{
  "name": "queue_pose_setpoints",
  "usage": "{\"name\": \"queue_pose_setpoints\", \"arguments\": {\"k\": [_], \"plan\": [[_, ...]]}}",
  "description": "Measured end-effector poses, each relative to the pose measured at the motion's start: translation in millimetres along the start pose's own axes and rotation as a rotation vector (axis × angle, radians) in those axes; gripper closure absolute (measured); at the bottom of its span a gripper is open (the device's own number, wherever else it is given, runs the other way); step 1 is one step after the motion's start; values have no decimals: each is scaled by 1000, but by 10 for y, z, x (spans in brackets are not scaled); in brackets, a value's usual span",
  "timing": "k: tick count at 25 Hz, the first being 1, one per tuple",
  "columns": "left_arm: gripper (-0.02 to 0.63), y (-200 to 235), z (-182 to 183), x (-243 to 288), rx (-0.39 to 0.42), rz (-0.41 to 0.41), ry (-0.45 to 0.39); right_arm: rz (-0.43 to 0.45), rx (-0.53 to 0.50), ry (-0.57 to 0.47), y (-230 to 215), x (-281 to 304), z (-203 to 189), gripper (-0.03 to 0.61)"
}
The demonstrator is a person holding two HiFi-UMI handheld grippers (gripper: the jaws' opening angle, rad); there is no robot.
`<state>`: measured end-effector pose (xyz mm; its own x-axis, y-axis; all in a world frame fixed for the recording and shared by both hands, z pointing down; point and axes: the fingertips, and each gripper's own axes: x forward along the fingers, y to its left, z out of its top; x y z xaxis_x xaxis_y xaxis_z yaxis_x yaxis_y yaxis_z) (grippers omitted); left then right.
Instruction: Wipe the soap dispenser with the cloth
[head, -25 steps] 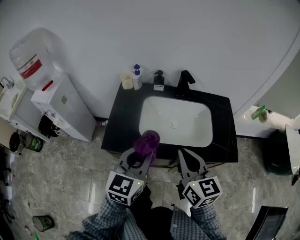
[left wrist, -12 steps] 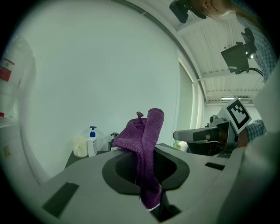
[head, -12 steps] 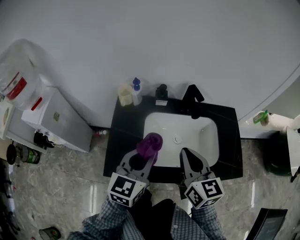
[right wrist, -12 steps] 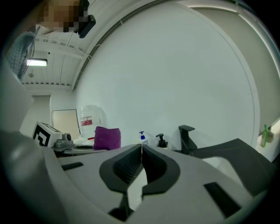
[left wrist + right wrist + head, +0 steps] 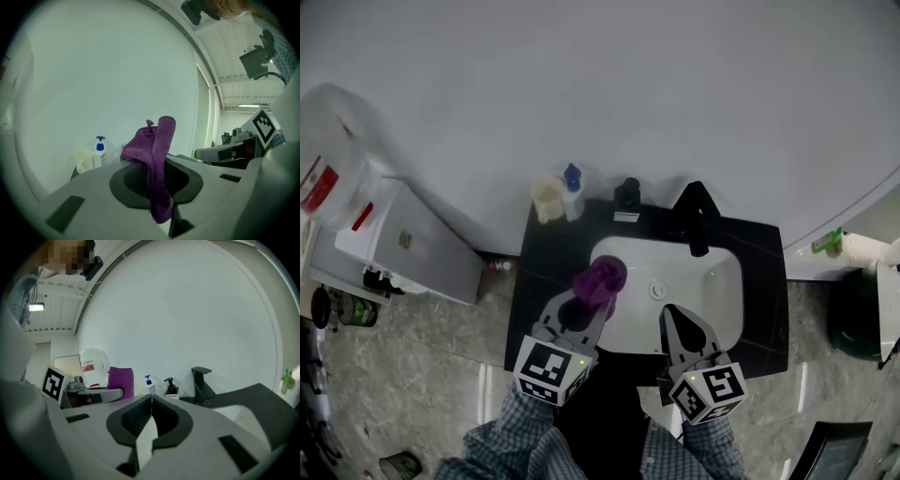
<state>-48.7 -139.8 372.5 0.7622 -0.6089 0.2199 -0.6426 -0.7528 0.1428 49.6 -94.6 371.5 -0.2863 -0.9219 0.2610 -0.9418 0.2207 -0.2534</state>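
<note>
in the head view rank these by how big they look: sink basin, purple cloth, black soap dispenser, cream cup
1. sink basin
2. purple cloth, though it sits nearer the camera
3. black soap dispenser and cream cup: about alike, not ranked

Even soft light, fisheye edges, dark vignette

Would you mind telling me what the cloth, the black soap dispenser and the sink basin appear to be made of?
The cloth: purple woven or knitted fabric, shown by its ribbed texture and limp folds. The black soap dispenser: probably plastic, dark and dull; too small to be sure. The sink basin: smooth white, likely ceramic, with rounded walls.
</note>
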Motion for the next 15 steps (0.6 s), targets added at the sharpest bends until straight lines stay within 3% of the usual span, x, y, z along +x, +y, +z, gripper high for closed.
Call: {"name": "queue_pose_setpoints", "arguments": {"k": [15], "plan": [[557, 749, 288, 1081, 21, 81, -30, 27, 34, 33, -528, 500, 48, 560]]}}
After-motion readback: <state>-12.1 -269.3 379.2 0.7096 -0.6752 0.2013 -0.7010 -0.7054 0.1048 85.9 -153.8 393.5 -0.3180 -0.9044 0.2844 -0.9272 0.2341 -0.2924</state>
